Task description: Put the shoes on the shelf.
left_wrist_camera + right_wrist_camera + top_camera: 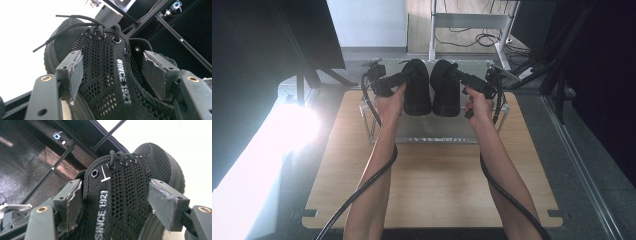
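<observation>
Two black knit shoes stand side by side on the clear rack on the counter. The left tool straddles the left shoe and the right tool the right shoe, jaws parted, pads clear. The shoes look light, with soft uppers that yield; the firmer collar or heel seems the best hold.

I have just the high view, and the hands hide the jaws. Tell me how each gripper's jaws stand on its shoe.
Observer: The left gripper is open, with a pad on either side of the left shoe at its laced upper.
Operator: Now the right one.
Observer: The right gripper is open too, astride the right shoe.
Operator: Read me any marking.
Observer: White lettering on the right shoe says "SINCE 1921".
</observation>
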### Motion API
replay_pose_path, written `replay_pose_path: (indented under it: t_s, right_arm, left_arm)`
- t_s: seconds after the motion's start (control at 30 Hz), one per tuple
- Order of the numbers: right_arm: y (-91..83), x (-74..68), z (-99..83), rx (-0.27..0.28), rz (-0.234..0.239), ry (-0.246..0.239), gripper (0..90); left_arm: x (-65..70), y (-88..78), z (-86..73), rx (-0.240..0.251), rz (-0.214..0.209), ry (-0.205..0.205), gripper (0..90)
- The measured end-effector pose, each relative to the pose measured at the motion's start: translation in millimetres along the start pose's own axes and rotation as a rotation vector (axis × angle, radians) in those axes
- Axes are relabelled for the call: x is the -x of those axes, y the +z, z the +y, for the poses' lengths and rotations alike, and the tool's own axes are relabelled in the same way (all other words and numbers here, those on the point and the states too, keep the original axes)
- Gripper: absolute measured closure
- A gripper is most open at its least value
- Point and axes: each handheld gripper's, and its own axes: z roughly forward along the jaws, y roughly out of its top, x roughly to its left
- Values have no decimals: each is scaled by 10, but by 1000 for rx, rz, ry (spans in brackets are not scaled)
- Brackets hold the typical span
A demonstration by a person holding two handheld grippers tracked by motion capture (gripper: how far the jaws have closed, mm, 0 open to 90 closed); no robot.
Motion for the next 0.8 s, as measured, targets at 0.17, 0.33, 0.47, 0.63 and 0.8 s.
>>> replay_pose_path:
  t_s: [0.17,0.33,0.47,0.63,0.8]
  right_arm:
    - [-150,79,9,-7,23,20,279]
    - [-236,125,-8,-13,22,12,275]
    - [-318,158,-52,-33,23,1,255]
    - [-389,154,-107,-46,30,-27,240]
    - [-460,147,-150,-50,15,-78,242]
  left_arm:
    - [0,-102,-25,9,-18,17,285]
    - [-31,-189,-72,5,-11,29,245]
    - [-76,-272,-149,8,-4,30,201]
    - [-91,-354,-203,14,-1,46,165]
    - [-103,-453,-284,2,9,85,144]
